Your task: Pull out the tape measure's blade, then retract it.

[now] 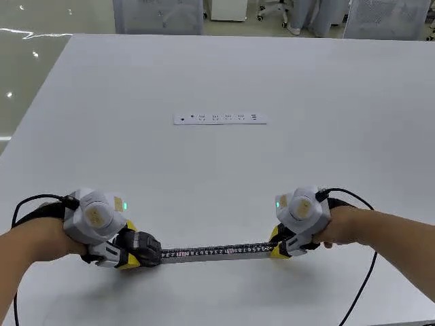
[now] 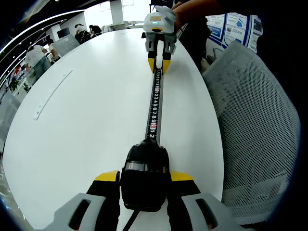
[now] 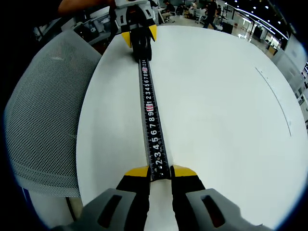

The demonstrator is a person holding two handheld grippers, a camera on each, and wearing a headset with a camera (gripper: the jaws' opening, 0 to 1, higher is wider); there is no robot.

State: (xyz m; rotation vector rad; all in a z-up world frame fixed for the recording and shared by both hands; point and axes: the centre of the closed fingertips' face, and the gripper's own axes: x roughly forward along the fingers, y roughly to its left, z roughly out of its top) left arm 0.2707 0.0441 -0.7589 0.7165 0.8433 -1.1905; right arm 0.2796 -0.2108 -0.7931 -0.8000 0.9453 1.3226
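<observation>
lying along the near edge of the white counter [image 1: 217,75], the tape measure [image 1: 144,249] has its blade [image 1: 217,252] pulled out in one straight line. the line goes from left to right in front of the person. the black case is at the left end and the tip of the blade is at the right end. the blade is flat, with its numbers facing up. the small numbers are by the tip and they get bigger toward the case. the blade sits very low over the counter, but i cannot tell if it touches it.

the left claw [image 1: 132,257] is clenched on the black case, with one yellow tip on each side. the right claw [image 1: 279,250] is pinched on the tip of the blade. the two claws face each other, well apart, with the blade stretched between them.

a flat white power strip [image 1: 219,119] lies farther back, in the middle of the counter and well apart from the tape measure. it runs the same way as the blade, left to right.

a black cable [image 1: 27,204] loops from the back of the left claw beside the person's arm, and another one hangs by the right arm. in the gripper views, a grey mesh chair [image 2: 255,120] stands just beside the near edge of the counter. past the far edge there is a shiny floor [image 1: 34,47] and more chairs. far back in the left gripper view, some people [image 2: 36,55] sit in the room.
</observation>
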